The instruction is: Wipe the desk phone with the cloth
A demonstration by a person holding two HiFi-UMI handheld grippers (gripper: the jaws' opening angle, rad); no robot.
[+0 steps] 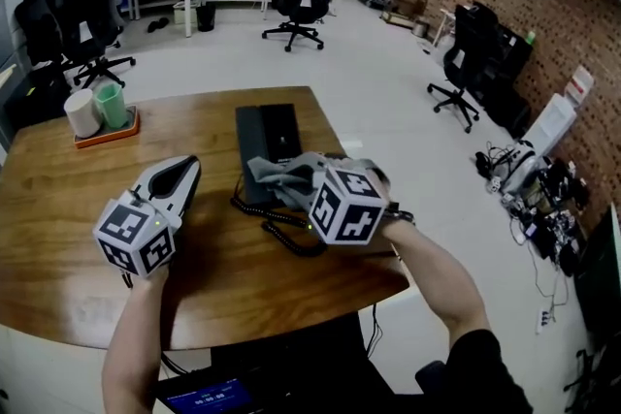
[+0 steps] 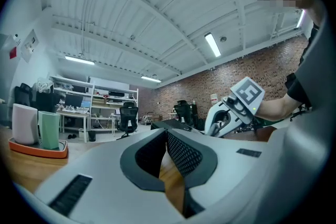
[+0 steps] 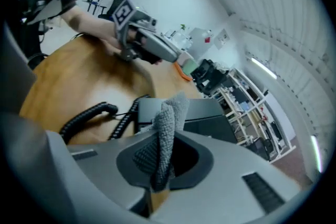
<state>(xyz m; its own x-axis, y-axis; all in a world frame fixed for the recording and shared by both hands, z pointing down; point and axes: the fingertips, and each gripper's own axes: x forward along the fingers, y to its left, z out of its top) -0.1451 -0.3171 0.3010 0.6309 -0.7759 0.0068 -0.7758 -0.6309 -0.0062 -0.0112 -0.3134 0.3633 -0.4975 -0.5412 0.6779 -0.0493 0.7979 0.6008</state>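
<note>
The round brown wooden table runs out of the head view at 9 o'clock, and your forearms cover part of its near rim at 6 o'clock. The flat black desk phone lies toward the table's 12 o'clock edge. Its near end is buried under cloth and gripper, so keys and handset cannot be made out. In the head view the marker cube masks your right gripper's jaws, and only its own view shows them.

Your right forearm comes in from 5 o'clock, and the right gripper points toward 10 o'clock at the phone's near end. Its jaws are clamped on the crumpled grey knitted cloth, which stands up between them in a fold and bunches over that end of the phone.

Your left arm reaches up from 6 o'clock. The left gripper sits low over the bare wood, aimed at 1 o'clock, near the phone's left side but apart from it. Its jaws are drawn together at the tips with nothing between them.

The coiled black phone cord loops on the wood below the right gripper. An orange tray at 10 o'clock carries a white cup and a green cup, side by side.
</note>
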